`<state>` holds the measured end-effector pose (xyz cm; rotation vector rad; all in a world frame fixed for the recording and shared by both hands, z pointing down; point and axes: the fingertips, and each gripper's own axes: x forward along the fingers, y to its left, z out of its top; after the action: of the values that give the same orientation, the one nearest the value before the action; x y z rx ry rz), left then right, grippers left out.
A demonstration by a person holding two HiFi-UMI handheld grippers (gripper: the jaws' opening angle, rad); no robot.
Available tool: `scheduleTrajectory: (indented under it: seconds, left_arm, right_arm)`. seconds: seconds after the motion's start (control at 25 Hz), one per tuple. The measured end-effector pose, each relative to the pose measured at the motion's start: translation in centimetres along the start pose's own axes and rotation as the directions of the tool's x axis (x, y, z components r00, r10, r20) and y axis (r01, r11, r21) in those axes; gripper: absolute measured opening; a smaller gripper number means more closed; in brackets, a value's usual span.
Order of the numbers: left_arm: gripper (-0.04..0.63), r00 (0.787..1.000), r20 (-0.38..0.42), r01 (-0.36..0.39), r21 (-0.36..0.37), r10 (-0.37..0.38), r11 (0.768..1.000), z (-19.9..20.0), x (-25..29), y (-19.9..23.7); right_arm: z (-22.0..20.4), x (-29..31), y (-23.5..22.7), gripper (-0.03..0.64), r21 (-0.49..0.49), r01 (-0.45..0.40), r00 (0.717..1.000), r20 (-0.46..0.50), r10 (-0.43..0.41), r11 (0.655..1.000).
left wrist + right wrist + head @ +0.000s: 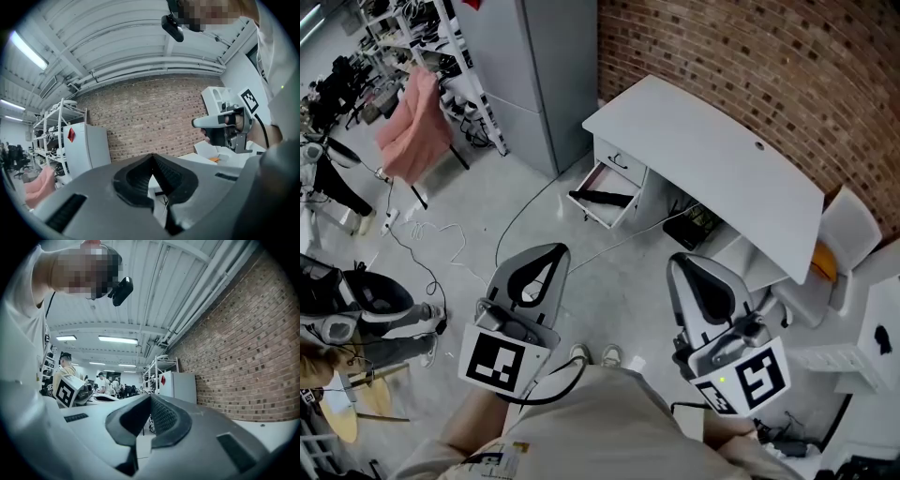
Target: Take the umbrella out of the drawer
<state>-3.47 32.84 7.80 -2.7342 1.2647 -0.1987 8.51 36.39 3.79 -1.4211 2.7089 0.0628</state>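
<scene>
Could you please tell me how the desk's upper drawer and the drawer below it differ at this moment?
The upper drawer is shut, flush with the desk; the lower drawer is pulled out. The upper drawer's contents are hidden; the lower drawer shows a black umbrella lying in it. Both are white and sit at the same end of the desk.

Readable text: none. Red diamond sticker [70,134] on cabinet [91,150]: wording illegible. Coded square markers [499,363] on left gripper [551,251], right gripper [681,261]: no letters.
</scene>
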Motion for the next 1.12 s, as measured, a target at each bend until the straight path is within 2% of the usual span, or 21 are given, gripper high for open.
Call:
scheduleTrajectory:
  seconds: [0.4,0.6,1.12]
  left_arm:
    - [0.008,1.000,-0.022,-0.017,0.015,0.017,1.000,-0.5,1.0,-1.9]
    - [0.008,1.000,-0.024,-0.017,0.051,0.018,0.999,-0.5,1.8,-3.2]
    - [0.008,0.999,-0.027,-0.043,0.034,0.043,0.999,-1.6,2.8,-3.0]
  right_arm:
    - [-1.1,-1.2,-1.6,0.007,0.002,-0.034,0.999,-0.011,0.034,0.999]
    - [-1.3,-1.8,-2.7,0.006,0.003,-0.037,0.999,0.000,0.037,0.999]
    - [-2.7,-1.5,-4.2,0.007,0.036,-0.043,0.999,-0.015,0.044,0.998]
